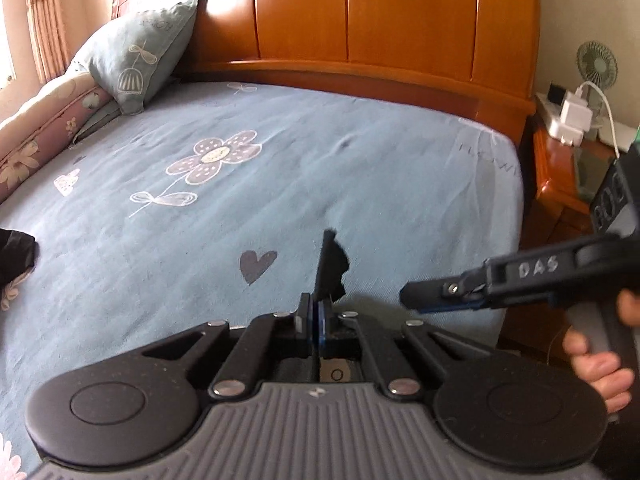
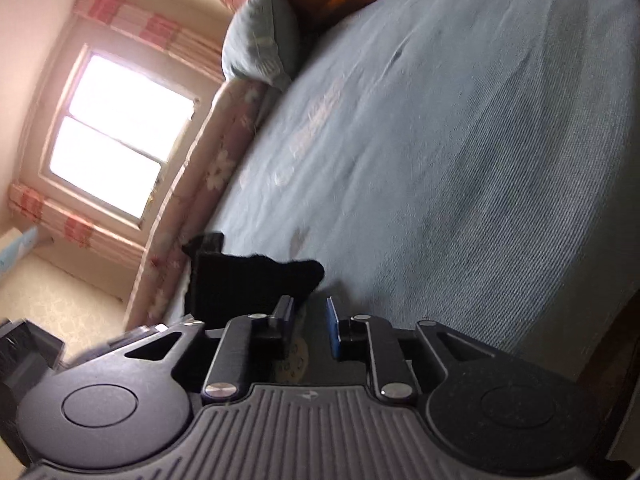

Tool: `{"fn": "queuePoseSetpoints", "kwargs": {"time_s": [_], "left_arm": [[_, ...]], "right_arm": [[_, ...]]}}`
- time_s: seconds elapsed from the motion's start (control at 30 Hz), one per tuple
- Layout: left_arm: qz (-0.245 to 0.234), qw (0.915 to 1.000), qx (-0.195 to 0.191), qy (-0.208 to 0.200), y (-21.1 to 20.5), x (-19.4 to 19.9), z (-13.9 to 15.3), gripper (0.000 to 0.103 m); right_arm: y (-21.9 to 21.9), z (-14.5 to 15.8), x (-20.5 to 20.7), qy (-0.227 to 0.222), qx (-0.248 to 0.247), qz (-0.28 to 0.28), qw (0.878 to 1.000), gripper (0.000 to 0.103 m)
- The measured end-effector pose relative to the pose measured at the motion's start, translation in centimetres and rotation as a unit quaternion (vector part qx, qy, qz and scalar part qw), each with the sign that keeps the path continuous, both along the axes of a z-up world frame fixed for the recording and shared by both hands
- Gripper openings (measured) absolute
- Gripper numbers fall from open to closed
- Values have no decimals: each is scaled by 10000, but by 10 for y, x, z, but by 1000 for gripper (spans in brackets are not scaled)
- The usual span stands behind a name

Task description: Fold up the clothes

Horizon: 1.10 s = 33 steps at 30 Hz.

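Our left gripper [image 1: 315, 307] has its two blue-padded fingers pressed together on a corner of black cloth [image 1: 330, 270], which sticks up from between the pads above the blue bedsheet [image 1: 168, 240]. From this left wrist view we see more dark fabric [image 1: 16, 260] lying at the far left edge of the sheet, well apart from the held piece; we cannot tell whether it belongs to the same garment. To the right, our right gripper [image 1: 412, 300] comes in from the side, held by a hand [image 1: 600, 364] on its grip, its tip just beside the left gripper's fingers. Beyond the sheet stand a wooden headboard [image 1: 360, 20], a blue pillow [image 1: 140, 52] at the far left, and a bedside table [image 1: 560, 168] at the right carrying a small fan [image 1: 596, 64] and a white charger [image 1: 572, 116]. Turning to the right wrist view, which is tilted, we find that gripper [image 2: 310, 312] with its fingers standing apart. The black cloth [image 2: 248, 280] lies just past the left finger, its edge reaching toward the gap, and the pads do not press on it. The bedsheet [image 2: 480, 160] fills the right side, with a bright window [image 2: 120, 132] and striped curtains [image 2: 144, 28] at the left.
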<state>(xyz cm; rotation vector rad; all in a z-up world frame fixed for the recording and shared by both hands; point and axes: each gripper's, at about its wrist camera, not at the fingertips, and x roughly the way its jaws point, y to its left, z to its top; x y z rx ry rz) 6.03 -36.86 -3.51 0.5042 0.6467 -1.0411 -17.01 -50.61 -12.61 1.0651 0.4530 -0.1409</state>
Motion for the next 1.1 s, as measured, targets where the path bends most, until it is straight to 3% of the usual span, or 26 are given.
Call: {"fn": "queuePoseSetpoints", "kwargs": {"time_s": [0.07, 0.23, 0.37, 0.5, 0.6, 0.7, 0.8, 0.87, 0.93, 0.97, 1.1], "left_arm": [[-35, 10000, -32, 12, -2, 1, 1, 0], [-260, 9995, 100, 178, -12, -5, -13, 1], [-358, 9989, 144, 249, -11, -16, -25, 10], [-636, 9958, 497, -434, -1, -43, -38, 18], [-1024, 9842, 931, -1104, 7, -68, -55, 27], [-1199, 9732, 1233, -1528, 11, -81, -72, 26], [-1246, 9649, 1273, -1928, 11, -89, -79, 32], [-1343, 9593, 1324, -2104, 7, -92, -81, 29], [-1418, 9598, 1335, -2021, 5, -92, -81, 15], [-1437, 9637, 1318, -1824, 3, -91, -80, 0], [-1179, 9796, 1090, -1208, 2, -78, -71, 0]], "right_arm": [[3, 1, 3, 75, -109, -6, 9999, 35], [3, 0, 4, 193, -142, -130, 9996, 35], [-4, -1, -4, 266, -138, -481, 9984, 42], [-6, -4, -3, 300, -123, -508, 9982, 43], [-3, -3, -1, 286, -153, -412, 9986, 43], [-1, -2, 1, 279, -191, -324, 9989, 44], [1, -2, 2, 327, -205, -292, 9988, 45], [2, -2, 3, 343, -206, -280, 9988, 45], [2, -2, 2, 345, -202, -284, 9988, 45], [2, -2, 2, 346, -200, -287, 9988, 45], [1, -2, 2, 350, -194, -297, 9988, 46]]}}
